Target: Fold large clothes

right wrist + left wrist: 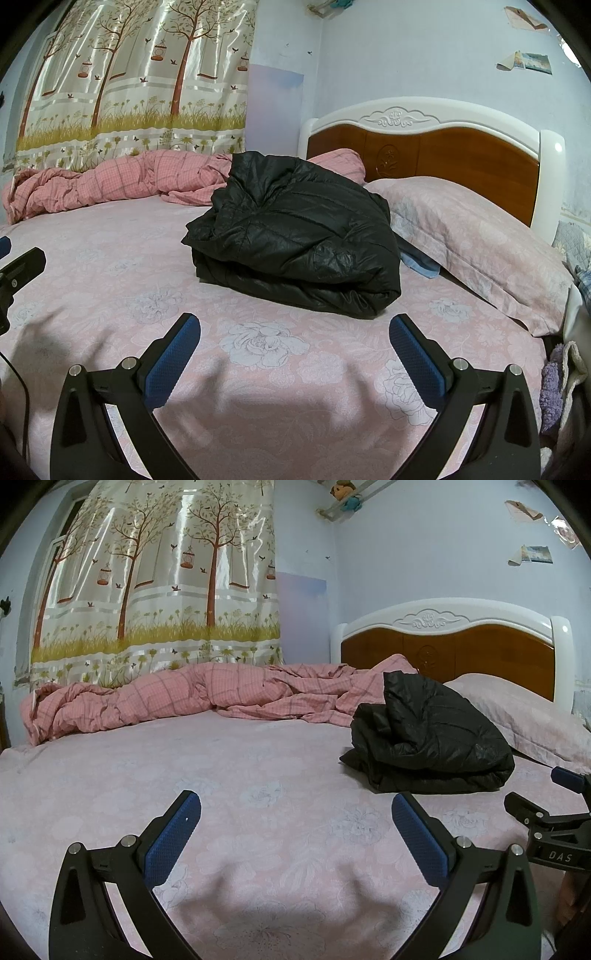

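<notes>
From the left wrist camera, the left gripper [295,830] is hovering over the pink floral bedsheet [229,775] with its blue-padded fingers [173,842] spread wide and holding nothing. A black puffer jacket [432,742] is lying bundled to the right, well apart from this gripper, near the pillow [524,716] and the headboard [450,646]. A crumpled pink checked duvet [166,701] is running along the far edge of the bed under the tree-print curtain [155,572]. The right gripper [546,812] is showing at the right edge; whether it is open cannot be told from here.

From the right wrist camera, the right gripper [295,350] is facing the jacket [295,240] almost head-on, fingers [417,358] apart and empty, the heap sitting near but not touching them. The garment is appearing roughly doubled over, its layers stacked unevenly against the pillow [480,236].

Judging by the loose bundle and two empty grippers, the work seems to be sitting between grasps, at either an early or a finishing stage. The next move is likely calling for both grippers to reach forward and pinch an edge of the slippery shell, which may slide under the pads.
</notes>
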`<state>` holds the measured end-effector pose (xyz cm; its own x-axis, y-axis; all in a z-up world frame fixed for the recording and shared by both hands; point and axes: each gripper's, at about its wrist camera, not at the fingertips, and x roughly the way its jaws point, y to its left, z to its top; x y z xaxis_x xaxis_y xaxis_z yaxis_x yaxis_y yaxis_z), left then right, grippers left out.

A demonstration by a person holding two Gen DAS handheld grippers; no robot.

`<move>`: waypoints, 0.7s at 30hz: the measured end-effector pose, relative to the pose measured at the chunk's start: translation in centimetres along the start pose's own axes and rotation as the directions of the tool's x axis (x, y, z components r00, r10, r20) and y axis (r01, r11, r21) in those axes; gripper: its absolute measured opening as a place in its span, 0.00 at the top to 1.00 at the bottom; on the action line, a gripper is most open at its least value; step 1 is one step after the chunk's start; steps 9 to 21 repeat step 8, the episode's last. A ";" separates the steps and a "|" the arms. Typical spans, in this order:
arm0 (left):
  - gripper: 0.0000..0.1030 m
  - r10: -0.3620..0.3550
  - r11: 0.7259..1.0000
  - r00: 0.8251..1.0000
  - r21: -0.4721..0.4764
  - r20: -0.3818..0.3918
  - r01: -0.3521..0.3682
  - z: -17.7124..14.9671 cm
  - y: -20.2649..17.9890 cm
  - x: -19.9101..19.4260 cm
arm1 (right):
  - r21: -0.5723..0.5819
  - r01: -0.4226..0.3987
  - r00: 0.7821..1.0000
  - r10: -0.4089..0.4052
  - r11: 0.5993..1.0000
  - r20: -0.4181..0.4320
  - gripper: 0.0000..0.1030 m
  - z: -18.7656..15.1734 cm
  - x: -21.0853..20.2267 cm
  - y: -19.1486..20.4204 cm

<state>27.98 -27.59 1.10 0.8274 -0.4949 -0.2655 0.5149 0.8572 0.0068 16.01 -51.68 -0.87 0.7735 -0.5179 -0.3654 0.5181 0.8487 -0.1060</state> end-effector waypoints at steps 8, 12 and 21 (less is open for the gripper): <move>0.00 0.001 1.000 1.000 0.001 -0.006 -0.001 0.0 0.0 0.1 | 0.012 -0.004 1.000 0.004 1.000 0.003 0.00 -0.2 0.5 -0.3; 0.00 0.001 1.000 1.000 0.001 -0.006 -0.001 0.0 0.0 0.1 | 0.012 -0.004 1.000 0.004 1.000 0.003 0.00 -0.2 0.5 -0.3; 0.00 0.001 1.000 1.000 0.001 -0.006 -0.001 0.0 0.0 0.1 | 0.012 -0.004 1.000 0.004 1.000 0.003 0.00 -0.2 0.5 -0.3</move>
